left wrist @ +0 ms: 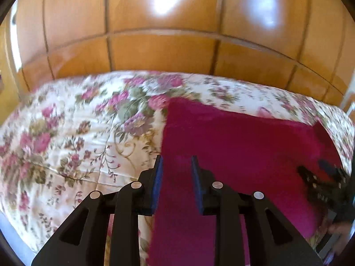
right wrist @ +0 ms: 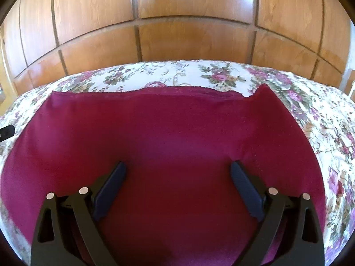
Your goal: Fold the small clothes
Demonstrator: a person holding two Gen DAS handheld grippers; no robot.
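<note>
since left gripper stood narrowly apart, unclamped, over the garment edge and right gripper gaped wide, cloth could slip.

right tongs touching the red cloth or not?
Cannot tell. The right wrist view shows the right tongs wide open over the red cloth, nothing pinched, but not whether the tips rest on it.

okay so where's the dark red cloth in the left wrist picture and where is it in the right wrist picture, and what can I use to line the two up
Left wrist: the dark red cloth fills the lower right, running under the left gripper.
Right wrist: it covers the centre and bottom, beneath the right gripper.
Shared landmark: the floral bedspread under the cloth, with the wooden panelled wall behind it in both views.
</note>
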